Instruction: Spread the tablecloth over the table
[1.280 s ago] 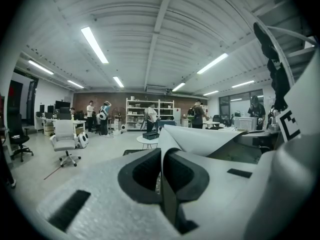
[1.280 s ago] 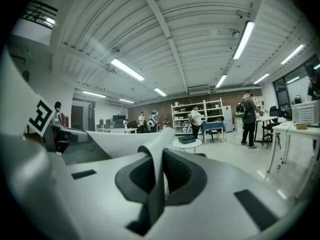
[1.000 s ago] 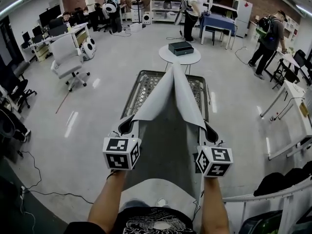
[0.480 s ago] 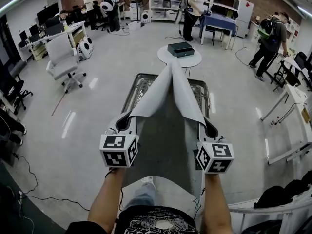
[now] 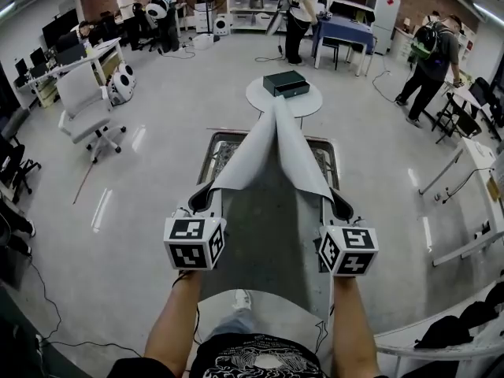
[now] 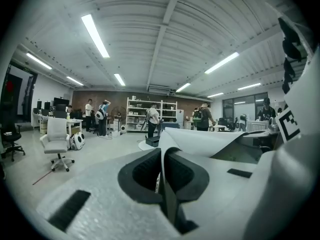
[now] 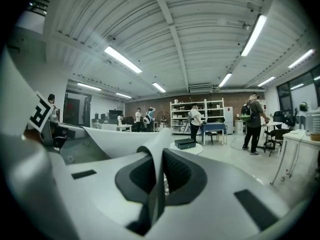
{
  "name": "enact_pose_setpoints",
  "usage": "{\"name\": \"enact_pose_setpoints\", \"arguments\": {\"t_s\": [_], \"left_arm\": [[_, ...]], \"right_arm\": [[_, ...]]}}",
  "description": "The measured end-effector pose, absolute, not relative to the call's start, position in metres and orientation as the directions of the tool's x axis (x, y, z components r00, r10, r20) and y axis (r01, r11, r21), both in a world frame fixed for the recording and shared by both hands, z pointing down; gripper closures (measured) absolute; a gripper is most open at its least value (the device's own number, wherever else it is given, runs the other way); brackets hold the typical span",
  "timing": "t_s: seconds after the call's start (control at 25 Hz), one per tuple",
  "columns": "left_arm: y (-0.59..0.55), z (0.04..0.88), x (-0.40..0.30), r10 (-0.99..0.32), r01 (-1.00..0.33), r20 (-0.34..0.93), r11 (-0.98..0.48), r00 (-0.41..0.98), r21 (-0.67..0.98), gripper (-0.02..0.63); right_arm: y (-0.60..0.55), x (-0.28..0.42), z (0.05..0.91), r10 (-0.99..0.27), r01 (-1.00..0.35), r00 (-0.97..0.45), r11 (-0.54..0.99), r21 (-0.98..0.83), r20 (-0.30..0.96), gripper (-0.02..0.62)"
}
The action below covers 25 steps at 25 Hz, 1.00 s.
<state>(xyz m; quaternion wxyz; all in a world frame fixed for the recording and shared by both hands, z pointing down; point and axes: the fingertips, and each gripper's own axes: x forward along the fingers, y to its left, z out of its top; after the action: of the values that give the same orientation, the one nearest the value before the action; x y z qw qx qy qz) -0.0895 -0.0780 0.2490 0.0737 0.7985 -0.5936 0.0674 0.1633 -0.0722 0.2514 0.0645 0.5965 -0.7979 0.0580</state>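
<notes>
I had both tools clamped down on the tablecloth. The left gripper had its jaws pressed together on a thin fold of the cloth's left border, and the right gripper was closed the same way on the right border. Each gripper view showed the sheet pinched edge-on between the dark pads, with no gap I could make out. I held the two grips level and apart, about as wide as the table, so the cloth would come down square to its long edges rather than skewed. From each grip a pale flap rose and ran forward, and the two met in a peak over the far edge, near the round table with the black box. Between the flaps the darker face of the cloth lay along the middle of the table and hung off the near edge towards my waist. Wire mesh showed bare at both far corners, so I judged the spreading unfinished, with the flaps yet to be opened outward.
</notes>
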Motion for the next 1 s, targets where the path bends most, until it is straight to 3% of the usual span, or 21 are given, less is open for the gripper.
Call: {"name": "enact_pose_setpoints", "arguments": {"t_s": [0.56,1.0], "left_arm": [[-0.202,0.292,-0.097,-0.892,-0.934,0.276,-0.347,0.358,0.087,0.597],[-0.265,0.331,-0.11,-0.858,-0.924,0.344,-0.365,0.381,0.114,0.597]], "right_arm": [[-0.179,0.177,0.288,-0.949,-0.987,-0.143,0.159,0.034,0.283,0.589],[-0.24,0.195,0.32,-0.932,-0.979,-0.042,0.111,0.173,0.359,0.589]]}}
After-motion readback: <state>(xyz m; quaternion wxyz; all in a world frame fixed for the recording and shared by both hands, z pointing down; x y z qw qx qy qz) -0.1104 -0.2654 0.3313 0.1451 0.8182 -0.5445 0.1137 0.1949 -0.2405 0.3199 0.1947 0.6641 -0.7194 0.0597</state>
